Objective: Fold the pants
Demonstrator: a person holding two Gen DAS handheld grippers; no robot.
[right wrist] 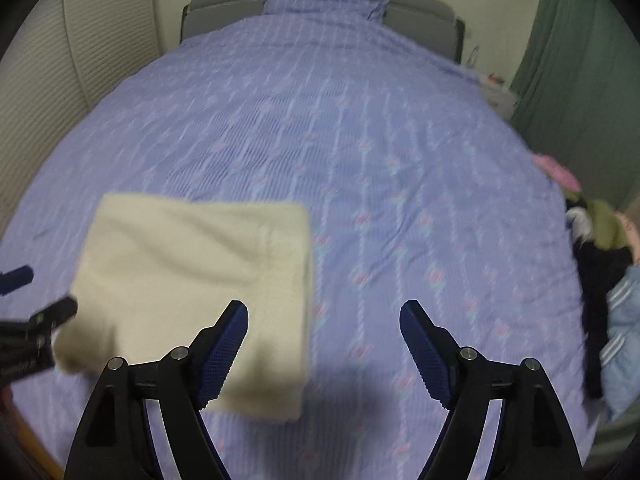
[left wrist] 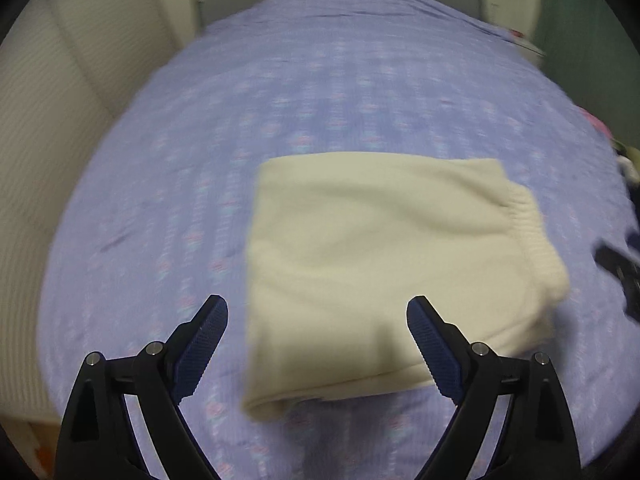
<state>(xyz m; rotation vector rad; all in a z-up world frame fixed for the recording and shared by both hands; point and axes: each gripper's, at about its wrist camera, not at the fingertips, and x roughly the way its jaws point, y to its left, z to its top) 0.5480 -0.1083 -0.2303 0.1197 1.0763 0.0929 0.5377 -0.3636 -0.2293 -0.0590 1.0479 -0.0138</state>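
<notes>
Lavender bedding with a small pink and pale-blue print covers the bed point(right wrist: 360, 160) from the near edge to the grey headboard point(right wrist: 420, 8), where a matching pillow point(right wrist: 324, 4) leans. On this bedspread the cream pants point(left wrist: 380, 264) lie folded into a thick, roughly square bundle, the ribbed waistband point(left wrist: 536, 236) showing along its right side in the left wrist view.

The left gripper point(left wrist: 318, 312) hangs above the bundle's near left corner with its jaws wide apart and nothing between the blue pads. The right gripper point(right wrist: 324, 316) hangs above the bundle's near right edge (one finger over the cloth, the other over bare bedspread), its jaws also spread, holding nothing.

A heap of clothes point(right wrist: 600, 264) in pink, olive, black and light blue sits at the bed's right edge. Both views are motion-blurred.
</notes>
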